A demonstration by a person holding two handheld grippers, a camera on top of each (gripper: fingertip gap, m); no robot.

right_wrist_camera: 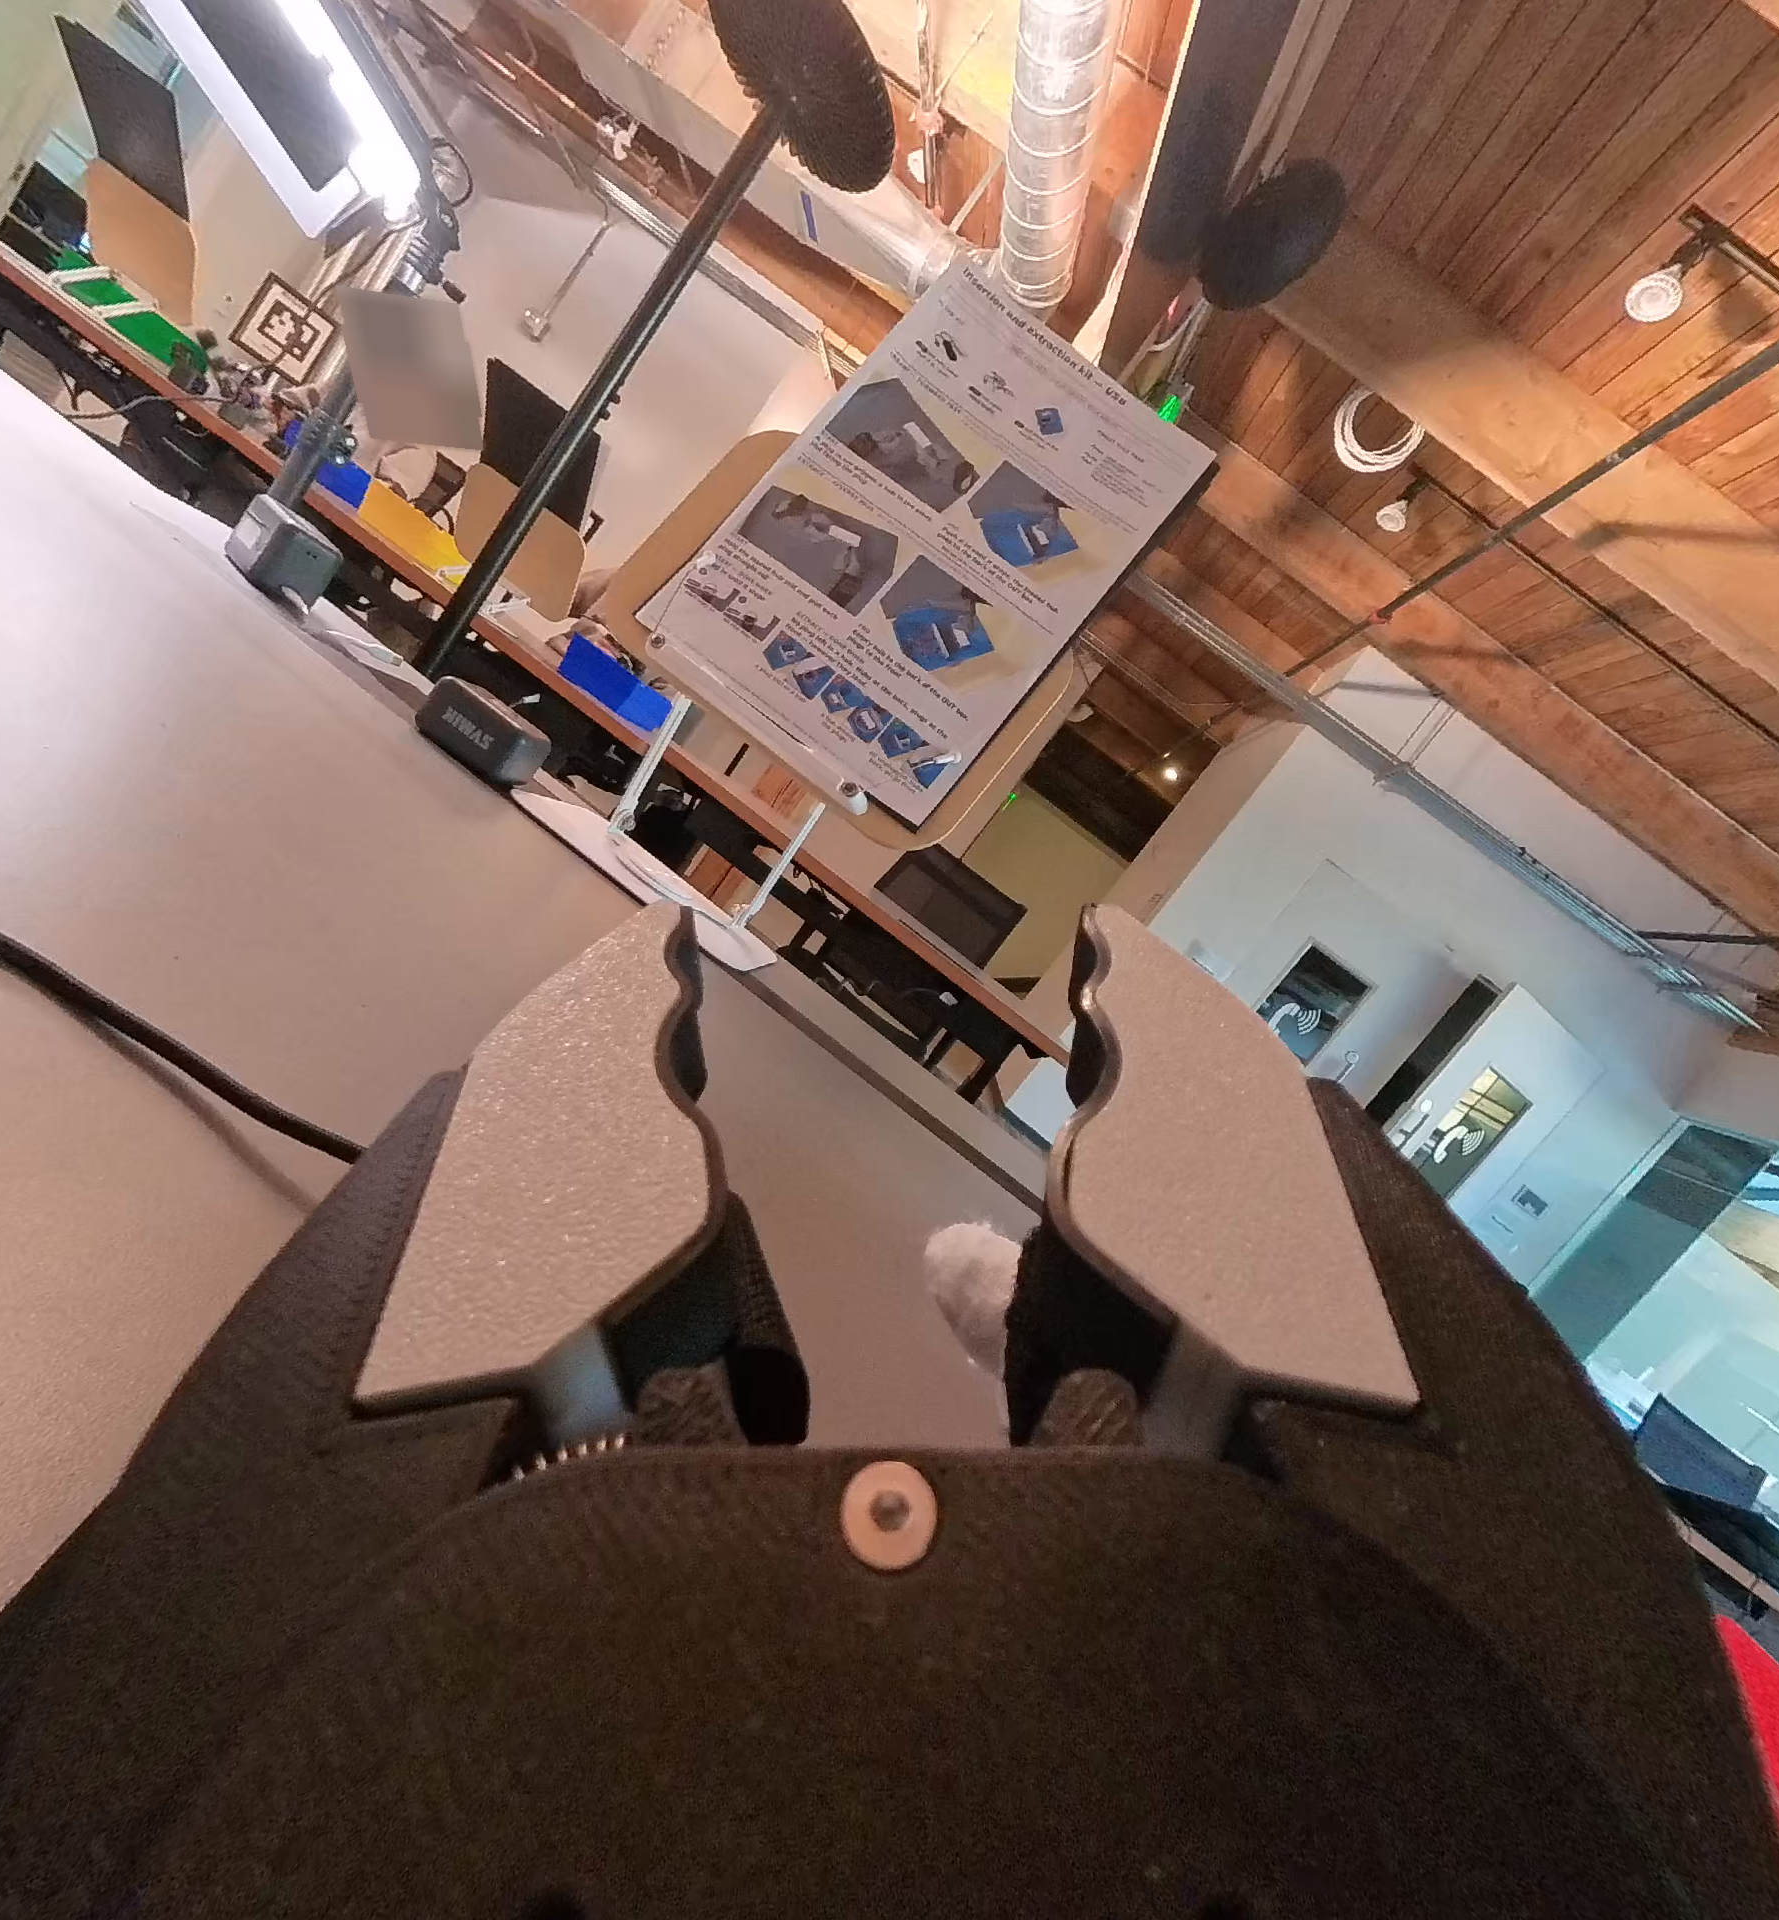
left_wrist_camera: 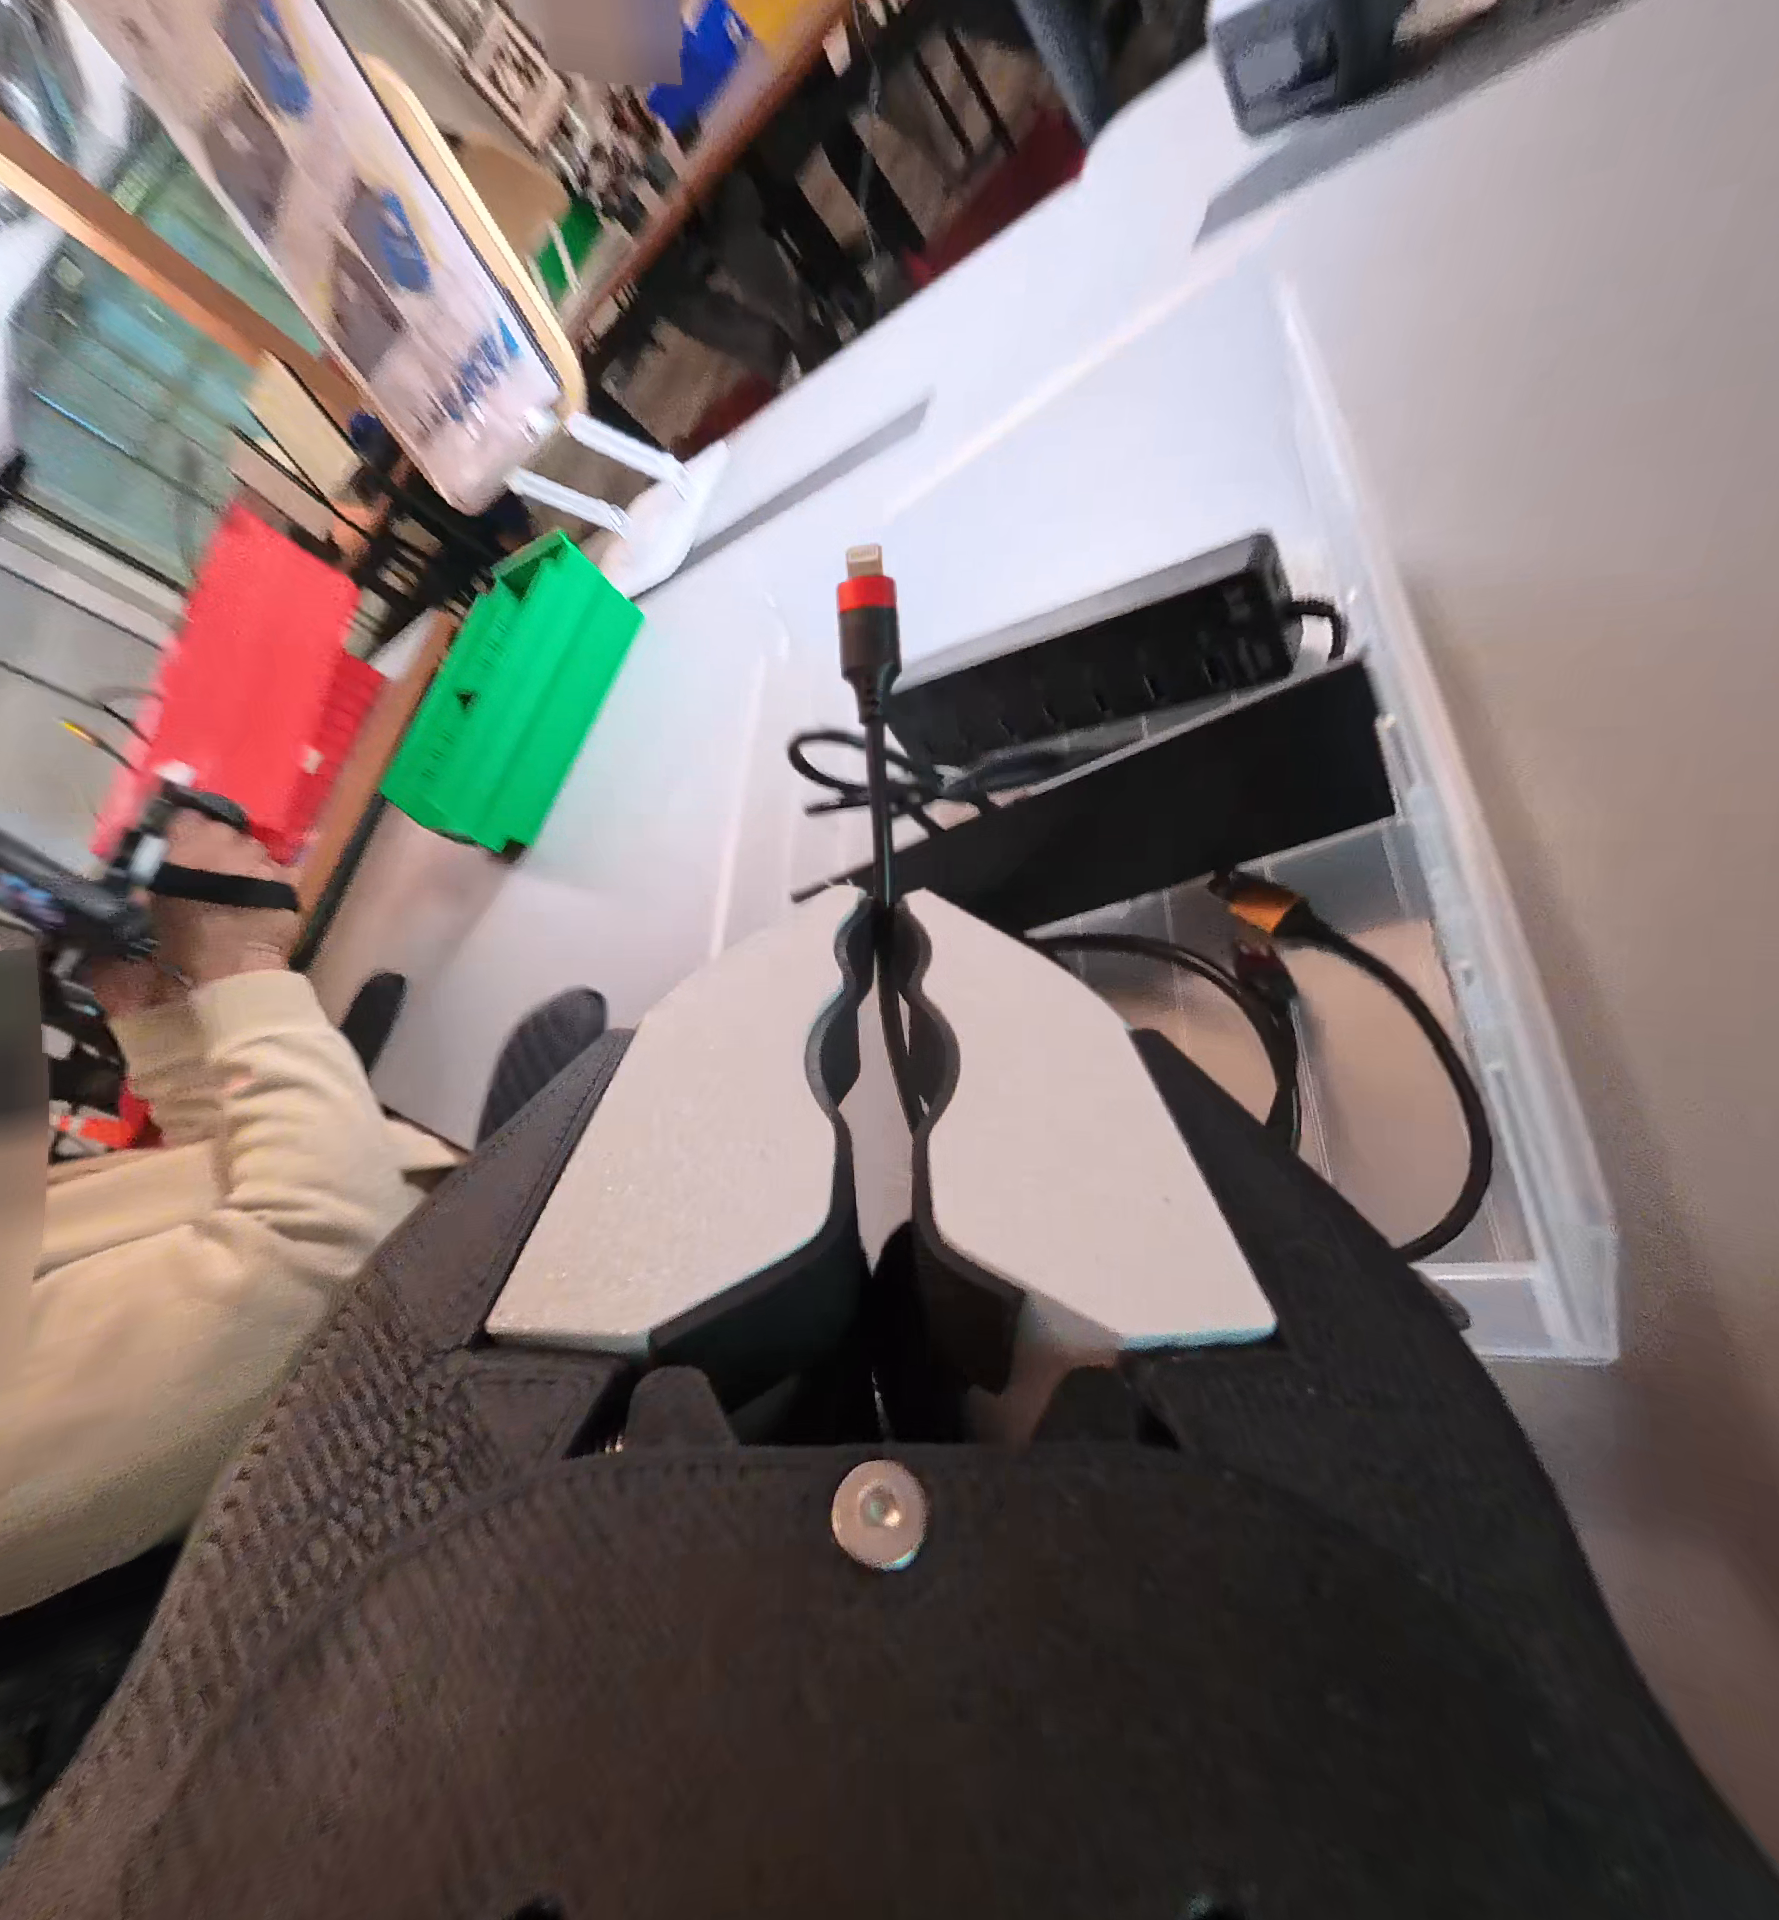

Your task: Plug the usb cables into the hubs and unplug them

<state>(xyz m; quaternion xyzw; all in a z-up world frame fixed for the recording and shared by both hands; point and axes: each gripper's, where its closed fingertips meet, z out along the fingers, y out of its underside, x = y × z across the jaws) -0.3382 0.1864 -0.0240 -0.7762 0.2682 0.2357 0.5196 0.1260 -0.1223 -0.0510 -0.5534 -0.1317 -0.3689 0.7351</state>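
My left gripper [left_wrist_camera: 883,920] is shut on a thin black cable [left_wrist_camera: 879,800]. The cable's plug [left_wrist_camera: 869,601], silver tip with a red collar, sticks up past the fingertips, free in the air. Behind it a black USB hub [left_wrist_camera: 1103,655] lies on a black block inside a clear plastic tray [left_wrist_camera: 1529,1226]. More black cables with orange-collared plugs [left_wrist_camera: 1269,920] lie in the tray's near compartment. My right gripper [right_wrist_camera: 885,935] is open and empty, tilted up above the grey table [right_wrist_camera: 137,748]. No hub shows in the right wrist view.
A green bin [left_wrist_camera: 511,696] and a red bin [left_wrist_camera: 241,675] stand left of the tray. A person's sleeve and hand [left_wrist_camera: 189,1122] are at the left. An instruction sheet on a stand [right_wrist_camera: 916,582], a black box [right_wrist_camera: 480,727], a pole and a black cable [right_wrist_camera: 137,1039] stand on the table. Spacing between my two grippers at the tips: around 55 centimeters.
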